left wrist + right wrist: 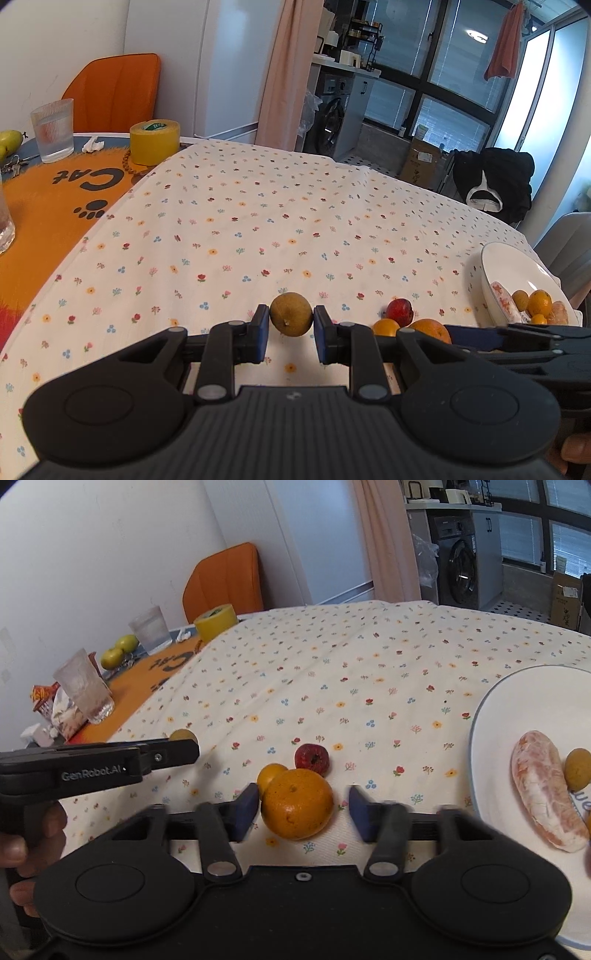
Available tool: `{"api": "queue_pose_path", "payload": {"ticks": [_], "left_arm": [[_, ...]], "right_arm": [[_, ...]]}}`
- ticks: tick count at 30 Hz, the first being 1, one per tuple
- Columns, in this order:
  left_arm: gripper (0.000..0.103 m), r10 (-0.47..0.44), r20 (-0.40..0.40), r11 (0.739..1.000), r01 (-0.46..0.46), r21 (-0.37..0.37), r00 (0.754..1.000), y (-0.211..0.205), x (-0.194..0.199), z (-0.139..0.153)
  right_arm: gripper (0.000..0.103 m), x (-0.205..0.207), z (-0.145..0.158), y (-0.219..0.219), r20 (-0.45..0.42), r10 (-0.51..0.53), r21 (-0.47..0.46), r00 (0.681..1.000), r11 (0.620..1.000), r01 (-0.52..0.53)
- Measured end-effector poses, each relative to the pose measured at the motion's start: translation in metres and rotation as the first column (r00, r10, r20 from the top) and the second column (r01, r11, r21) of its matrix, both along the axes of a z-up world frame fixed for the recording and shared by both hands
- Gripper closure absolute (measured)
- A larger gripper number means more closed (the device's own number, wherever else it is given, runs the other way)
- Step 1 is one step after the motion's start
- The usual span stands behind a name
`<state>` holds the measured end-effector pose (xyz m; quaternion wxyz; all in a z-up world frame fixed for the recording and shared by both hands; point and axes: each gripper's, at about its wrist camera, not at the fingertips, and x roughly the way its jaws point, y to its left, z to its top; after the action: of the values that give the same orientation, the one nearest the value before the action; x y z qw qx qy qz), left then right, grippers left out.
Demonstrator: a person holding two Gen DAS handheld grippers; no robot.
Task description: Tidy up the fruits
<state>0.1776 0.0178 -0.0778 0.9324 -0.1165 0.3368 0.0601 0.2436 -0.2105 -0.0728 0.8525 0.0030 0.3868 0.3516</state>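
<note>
My left gripper (291,325) is shut on a round yellow-brown fruit (291,314), both blue pads pressed to its sides, low over the flowered tablecloth. The right wrist view shows that gripper (184,751) from the side, with the fruit (183,734) at its tip. My right gripper (303,808) stands open around a large orange (297,808), with a gap at the right pad (358,808). A small orange (269,775) touches the large one, and a red fruit (312,758) lies just behind. At the right, a white plate (517,701) holds a peeled citrus segment (543,794) and small fruits.
On the orange mat at the far left stand two ribbed glasses (149,629) (83,686), a yellow tape roll (154,142), green pears (120,650) and a snack packet (42,698). An orange chair (114,90) is behind the table. The plate (517,266) sits near the table's right edge.
</note>
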Motion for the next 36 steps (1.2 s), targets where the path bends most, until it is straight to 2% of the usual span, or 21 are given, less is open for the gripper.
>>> {"api": "queue_pose_path", "payload": {"ticks": [3, 11, 21, 36], "left_arm": [[0.079, -0.001, 0.004, 1.0, 0.001, 0.002, 1.0, -0.001, -0.002, 0.001], [0.079, -0.021, 0.021, 1.0, 0.021, 0.005, 1.0, -0.013, -0.005, 0.007], [0.079, -0.085, 0.059, 0.996, 0.084, 0.006, 0.995, -0.044, -0.001, 0.019], [0.079, -0.178, 0.088, 0.984, 0.178, 0.012, 0.98, -0.093, 0.008, 0.028]], "right_arm": [[0.063, -0.005, 0.003, 0.0, 0.029, -0.004, -0.018, 1.0, 1.0, 0.004], [0.064, -0.005, 0.016, -0.024, 0.059, -0.057, 0.013, 0.997, 0.998, 0.056], [0.064, -0.011, 0.032, -0.058, 0.102, -0.122, 0.03, 0.987, 0.992, 0.119], [0.064, -0.011, 0.042, -0.126, 0.139, -0.27, 0.045, 0.953, 0.963, 0.266]]}}
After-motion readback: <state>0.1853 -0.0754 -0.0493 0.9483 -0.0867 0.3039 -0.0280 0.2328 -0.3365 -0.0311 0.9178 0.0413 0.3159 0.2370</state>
